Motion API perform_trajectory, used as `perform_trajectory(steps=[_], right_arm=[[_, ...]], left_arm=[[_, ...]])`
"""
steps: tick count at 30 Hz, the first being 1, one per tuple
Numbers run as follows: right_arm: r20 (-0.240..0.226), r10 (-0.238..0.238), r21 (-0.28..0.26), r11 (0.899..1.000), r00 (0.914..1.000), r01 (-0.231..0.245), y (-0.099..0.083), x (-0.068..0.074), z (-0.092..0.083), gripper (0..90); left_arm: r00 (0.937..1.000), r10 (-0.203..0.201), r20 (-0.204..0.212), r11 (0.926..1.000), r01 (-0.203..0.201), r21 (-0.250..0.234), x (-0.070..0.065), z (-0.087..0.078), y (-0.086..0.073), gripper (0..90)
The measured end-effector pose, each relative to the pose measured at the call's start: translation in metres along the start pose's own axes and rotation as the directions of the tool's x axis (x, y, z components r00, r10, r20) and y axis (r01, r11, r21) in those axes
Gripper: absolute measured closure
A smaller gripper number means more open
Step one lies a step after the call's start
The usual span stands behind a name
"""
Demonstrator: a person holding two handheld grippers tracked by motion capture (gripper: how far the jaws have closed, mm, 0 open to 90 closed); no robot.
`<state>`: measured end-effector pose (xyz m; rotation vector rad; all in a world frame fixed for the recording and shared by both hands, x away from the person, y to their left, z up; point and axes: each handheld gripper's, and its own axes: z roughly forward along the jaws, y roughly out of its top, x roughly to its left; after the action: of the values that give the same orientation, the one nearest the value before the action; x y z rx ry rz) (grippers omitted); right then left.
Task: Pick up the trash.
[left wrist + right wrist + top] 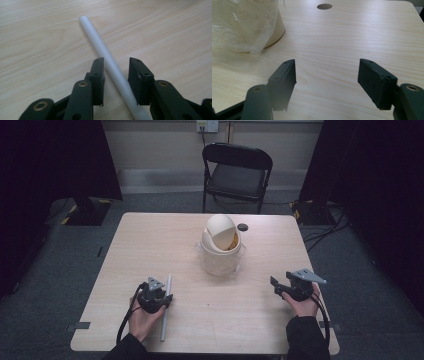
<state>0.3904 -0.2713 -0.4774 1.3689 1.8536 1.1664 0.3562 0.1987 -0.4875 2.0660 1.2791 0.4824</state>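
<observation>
A long white tube lies on the wooden table at the front left, pointing away from the person. My left gripper is low over it. In the left gripper view the tube runs between the two jaws of the left gripper, which stand open on either side of it with a small gap on the right. My right gripper rests at the front right, held in a hand. Its jaws are spread wide over bare wood with nothing between them.
A cream bin with a tilted swing lid and a clear plastic liner stands mid-table; the bin also sits ahead and left of the right gripper. A small dark disc lies behind it. A black folding chair stands beyond the table.
</observation>
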Motion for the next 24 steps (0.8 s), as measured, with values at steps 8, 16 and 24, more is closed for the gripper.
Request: perform_trajectory(steps=[8, 16, 24], right_arm=[[-0.003, -0.001, 0.008, 1.000, 1.0000, 0.001, -0.001, 0.001, 0.001, 30.8], [-0.024, 0.020, 0.001, 1.000, 0.9995, -0.020, -0.001, 0.000, 0.001, 32.0], [-0.043, 0.043, -0.045, 0.998, 0.9982, -0.045, 0.004, -0.004, -0.005, 33.0]], left_arm=[[0.9997, -0.025, -0.005, 0.9996, 0.025, -0.014, 0.008, -0.011, -0.012, 77.1], [0.9976, -0.018, 0.067, 0.9954, 0.024, -0.092, 0.010, -0.015, -0.007, 80.6], [0.9960, 0.055, 0.070, 0.9523, -0.032, -0.304, 0.007, -0.044, 0.007, 80.5]])
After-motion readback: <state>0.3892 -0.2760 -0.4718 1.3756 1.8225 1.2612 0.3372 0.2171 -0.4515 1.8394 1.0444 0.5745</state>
